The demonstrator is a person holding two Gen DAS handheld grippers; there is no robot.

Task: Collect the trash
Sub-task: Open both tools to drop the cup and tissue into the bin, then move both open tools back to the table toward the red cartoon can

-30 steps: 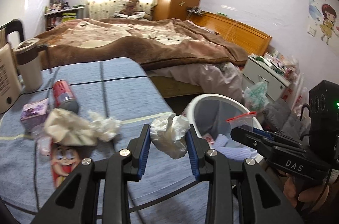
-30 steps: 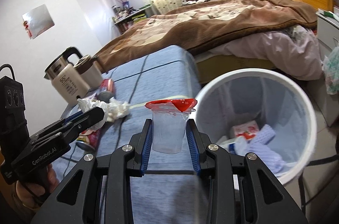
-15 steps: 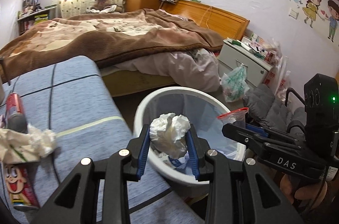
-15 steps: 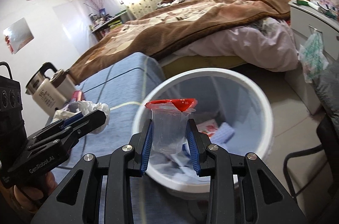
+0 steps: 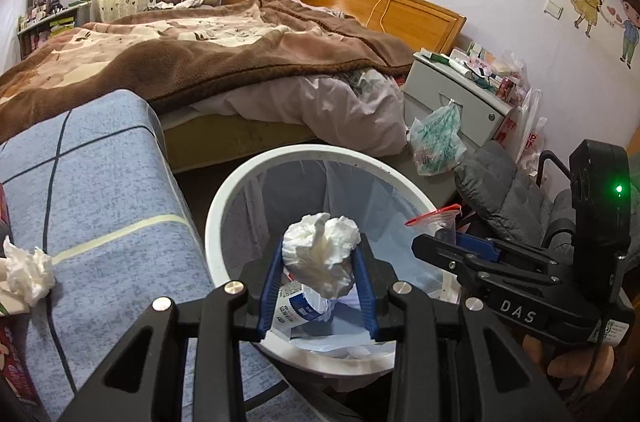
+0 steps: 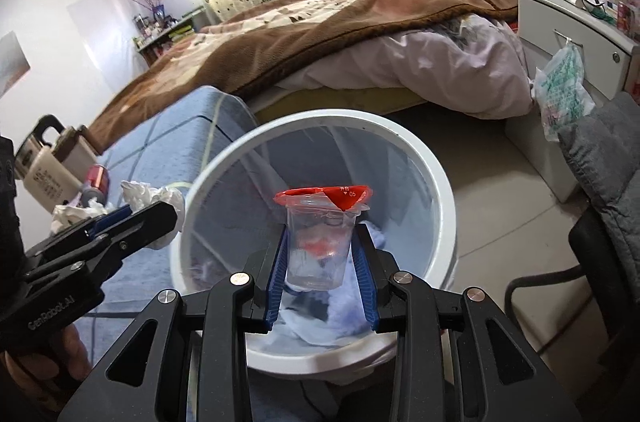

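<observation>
My left gripper is shut on a crumpled white tissue and holds it over the white trash bin. My right gripper is shut on a clear plastic cup with a red peel lid and holds it over the same bin. The right gripper also shows in the left wrist view, at the bin's right rim. The bin is lined with a bag and holds several pieces of trash, including a bottle.
A blue-covered table stands left of the bin, with crumpled tissues, a red can and a kettle on it. A bed lies behind. A nightstand and a grey chair stand on the right.
Both grippers have moved right from the table to over the bin, each still holding its item. The bin now fills the middle of both views.
</observation>
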